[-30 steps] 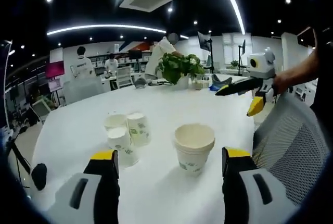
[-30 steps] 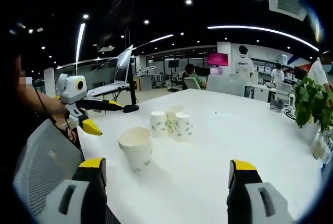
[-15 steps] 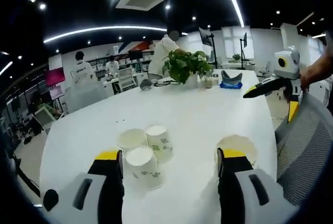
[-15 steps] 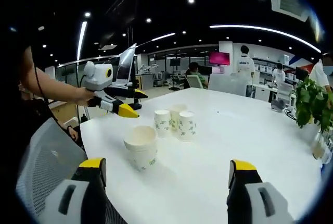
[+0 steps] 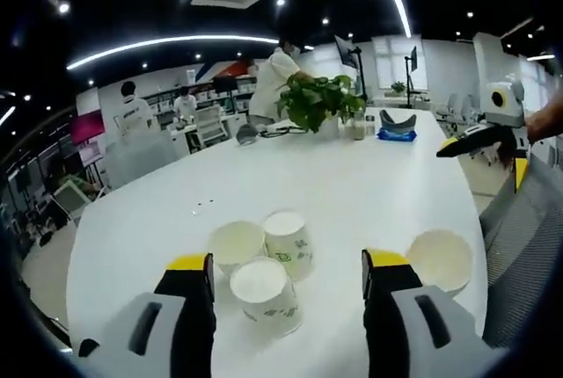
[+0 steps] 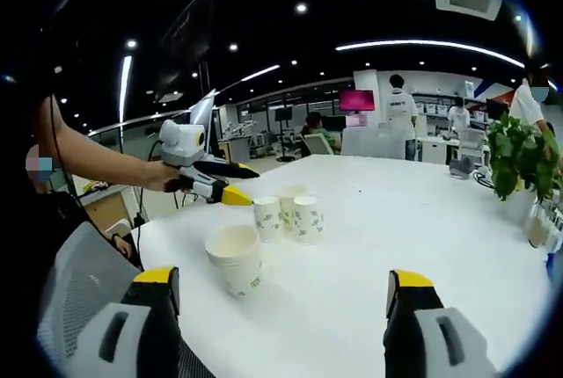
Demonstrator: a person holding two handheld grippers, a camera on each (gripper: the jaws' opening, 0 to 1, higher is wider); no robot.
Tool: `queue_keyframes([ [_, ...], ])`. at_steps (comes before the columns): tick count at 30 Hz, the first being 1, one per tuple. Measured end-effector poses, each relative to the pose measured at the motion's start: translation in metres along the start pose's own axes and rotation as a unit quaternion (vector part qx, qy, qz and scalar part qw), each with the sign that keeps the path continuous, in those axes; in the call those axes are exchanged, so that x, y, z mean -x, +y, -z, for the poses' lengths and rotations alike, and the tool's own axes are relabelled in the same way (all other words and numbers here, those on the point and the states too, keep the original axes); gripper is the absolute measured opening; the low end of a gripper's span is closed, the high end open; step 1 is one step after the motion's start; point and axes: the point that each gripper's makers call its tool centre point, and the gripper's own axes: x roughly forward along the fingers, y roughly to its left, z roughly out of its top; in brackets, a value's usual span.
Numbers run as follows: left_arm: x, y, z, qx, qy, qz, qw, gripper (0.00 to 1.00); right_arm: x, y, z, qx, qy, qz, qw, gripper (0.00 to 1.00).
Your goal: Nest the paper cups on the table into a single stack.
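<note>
Three single paper cups with green print stand close together on the white table (image 5: 369, 185): one (image 5: 264, 294) nearest, one (image 5: 236, 242) behind it on the left and one (image 5: 288, 239) on the right. A wider nested stack of cups (image 5: 440, 259) sits just outside my left gripper's right jaw. My left gripper (image 5: 287, 264) is open and hovers over the near side of the cluster. In the right gripper view, the left gripper (image 6: 242, 183) hangs above the cluster (image 6: 288, 215), with the stack (image 6: 235, 259) closer to me. My right gripper (image 6: 281, 279) is open, held back from the cups and holding nothing.
A potted plant (image 5: 321, 101) stands at the far side of the table, with small items beside it. A grey mesh chair (image 6: 79, 281) is at the table edge near the stack. A person's arm (image 6: 97, 163) holds the left gripper. People and desks fill the background.
My left gripper has moved toward the three-cup cluster, which now sits between its jaws in the view. The stack has slid to the right of its right jaw. The right gripper has barely moved.
</note>
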Motion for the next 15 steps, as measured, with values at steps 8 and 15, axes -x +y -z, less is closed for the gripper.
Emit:
queue_keyframes([
  [8, -0.018, 0.011, -0.004, -0.028, 0.022, 0.007, 0.9994, 0.61, -0.001, -0.002, 0.001, 0.014, -0.008, 0.02, 0.9997, 1.0],
  [15, -0.036, 0.019, -0.006, -0.026, 0.038, 0.018, 0.9988, 0.56, -0.001, -0.002, 0.0, 0.013, -0.012, 0.022, 0.9996, 0.99],
])
